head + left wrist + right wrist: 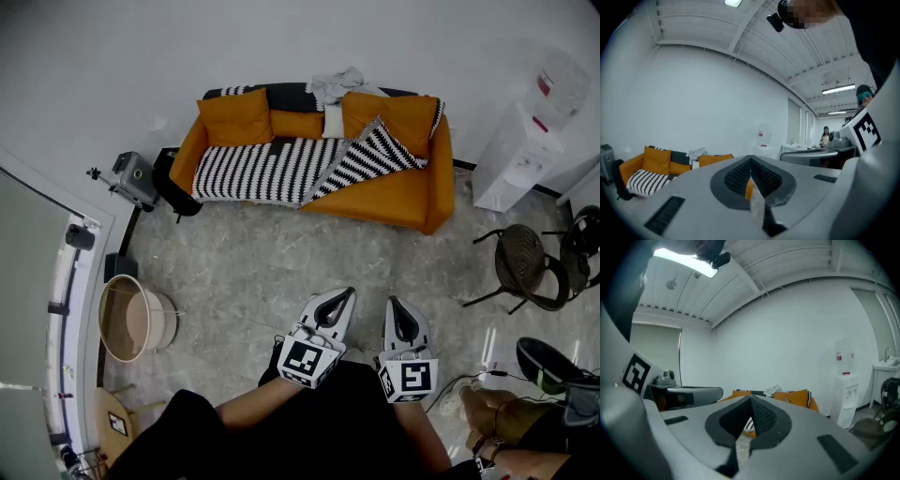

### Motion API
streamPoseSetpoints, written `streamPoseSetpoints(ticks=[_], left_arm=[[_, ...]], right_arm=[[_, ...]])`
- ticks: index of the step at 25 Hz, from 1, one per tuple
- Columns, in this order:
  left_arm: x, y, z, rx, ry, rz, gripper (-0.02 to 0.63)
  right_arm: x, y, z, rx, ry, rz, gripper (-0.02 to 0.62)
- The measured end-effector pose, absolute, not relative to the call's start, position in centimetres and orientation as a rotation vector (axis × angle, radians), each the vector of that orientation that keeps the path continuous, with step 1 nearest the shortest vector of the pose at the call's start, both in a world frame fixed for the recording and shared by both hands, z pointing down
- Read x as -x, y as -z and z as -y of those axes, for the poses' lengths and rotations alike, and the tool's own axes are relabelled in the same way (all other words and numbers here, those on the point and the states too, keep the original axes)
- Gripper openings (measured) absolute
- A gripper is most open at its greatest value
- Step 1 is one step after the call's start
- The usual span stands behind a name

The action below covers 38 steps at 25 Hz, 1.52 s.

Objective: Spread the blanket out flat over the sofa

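Both closed and empty, left hand-held gripper (349,292) and right hand-held gripper (391,302) are well apart from blanket (272,169), corner folded back on sofa (394,197); a sloppy grab could pinch cushion (234,117) too or drag blanket off.

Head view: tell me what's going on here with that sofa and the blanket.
A person stands back from the orange sofa, holding the left gripper and the right gripper out in front, both with fingers shut and nothing in them. The striped blanket covers the seat at the left of the head view, but its right part is folded back in a diagonal flap, leaving the right seat bare. Neither gripper touches the blanket, so spreading has not begun.
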State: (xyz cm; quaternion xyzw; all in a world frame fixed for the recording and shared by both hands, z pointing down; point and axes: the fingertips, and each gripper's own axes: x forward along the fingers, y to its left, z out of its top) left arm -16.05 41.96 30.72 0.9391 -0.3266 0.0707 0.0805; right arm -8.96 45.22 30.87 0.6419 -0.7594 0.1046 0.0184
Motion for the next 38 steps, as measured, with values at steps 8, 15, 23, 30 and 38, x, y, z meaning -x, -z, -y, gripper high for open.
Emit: streamPoseSetpoints(ticks=[8,15,23,30,38], left_arm=[[16.2,-31.3,-36.6,-2.828,-0.235,1.011,0.014],[15.1,-34.5,-26.6,-2.805,-0.263,0.977,0.014],[15.4,-36.5,-11.5,-2.726,-0.265,0.864,0.014],[14.9,-39.6,-2.5,-2.680,-0.299,0.790,0.014],[11.4,-42.4,3.7,-2.645,-0.308,0.799,0.014]], right_arm=[[8.4,-31.6,-41.0,-2.013,-0.253,2.352,0.037],[7.6,-33.6,-31.5,-1.962,-0.246,2.303,0.038],[6.5,-33.8,-15.4,-1.950,-0.361,2.243,0.038],[3.1,-39.4,-5.7,-1.965,-0.518,2.124,0.040],[-3.5,-46.9,5.3,-1.796,-0.587,2.090,0.041]])
